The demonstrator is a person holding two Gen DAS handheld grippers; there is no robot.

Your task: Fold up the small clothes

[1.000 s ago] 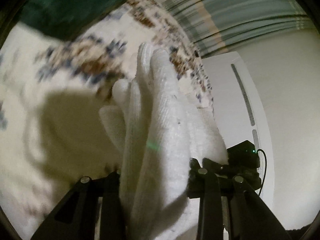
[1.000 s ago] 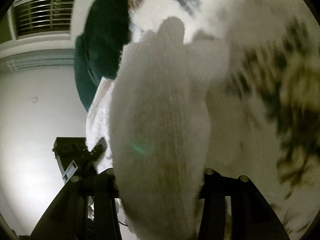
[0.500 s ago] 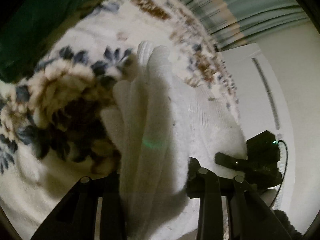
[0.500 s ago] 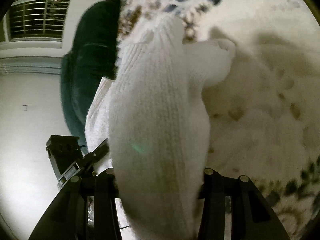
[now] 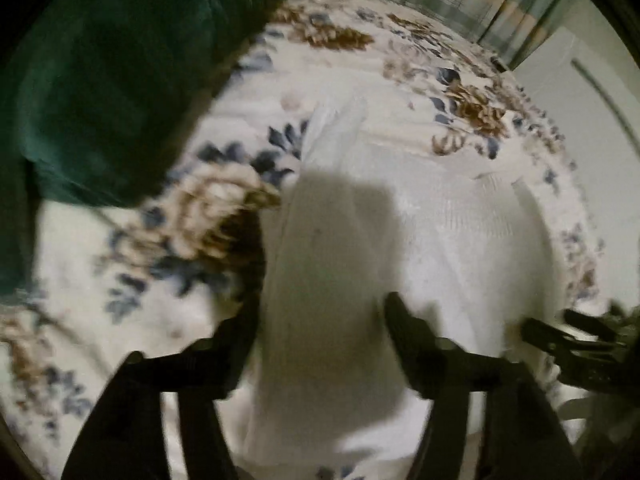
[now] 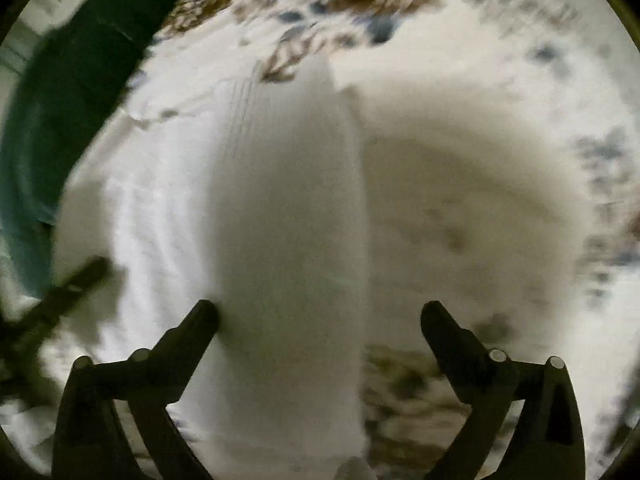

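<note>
A white knitted garment [image 5: 420, 216] is seen lying on a floral blanket [image 5: 120, 280] that covers the bed, its ribbed knit spread flat toward the right of the left wrist view. The left gripper [image 5: 320, 320] is held low over the near edge of the garment, and its jaws are seen spread apart, one on either side of a raised fold of the white knit; the fold is not pinched. In the right wrist view the same white knitted garment [image 6: 288, 220] is seen as a tall blurred ridge. The right gripper [image 6: 320, 316] is shown with its jaws wide apart; the left finger lies just beside the ridge and the right finger stands well apart from it, above the blanket. A dark green cloth [image 5: 100, 80] is seen at the far left of the blanket, near the garment. The tip of the right gripper is visible at the right edge of the left wrist view, beside the garment.
</note>
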